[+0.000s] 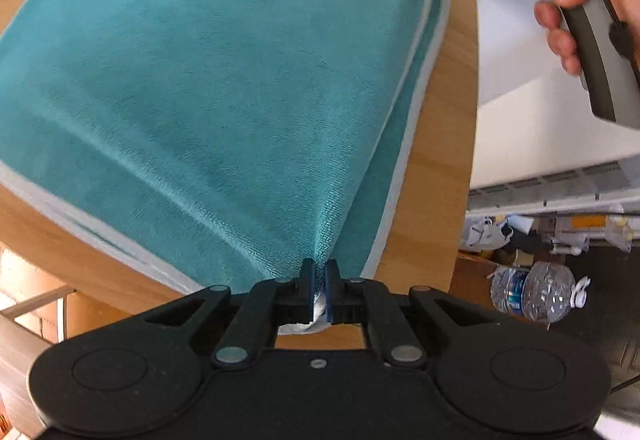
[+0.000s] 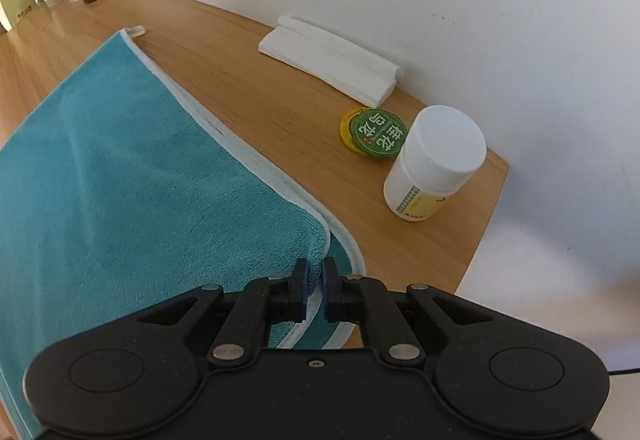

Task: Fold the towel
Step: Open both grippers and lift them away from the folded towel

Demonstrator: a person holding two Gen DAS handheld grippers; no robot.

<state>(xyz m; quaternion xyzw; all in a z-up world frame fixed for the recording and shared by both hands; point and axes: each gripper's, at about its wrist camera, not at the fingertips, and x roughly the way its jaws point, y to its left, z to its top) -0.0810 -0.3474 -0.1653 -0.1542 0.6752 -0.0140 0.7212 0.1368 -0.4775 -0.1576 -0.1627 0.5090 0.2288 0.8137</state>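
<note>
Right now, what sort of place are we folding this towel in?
Probably a lived-in home room or small office: a wooden table against a white wall, holding a pill bottle and folded tissues, with a plastic water bottle lying on the cluttered floor.

My left gripper (image 1: 319,272) pinches the near corner of the towel (image 1: 200,100), which lies doubled on the table (image 1: 448,168). My right gripper (image 2: 315,272) sits at the far corner, jaws nearly closed on the upper layer's edge. Right of the towel: a bottle (image 2: 434,164), a round tin (image 2: 374,135) behind it, folded tissues (image 2: 332,60) by the wall. A water bottle (image 1: 536,290) lies on the floor.
</note>
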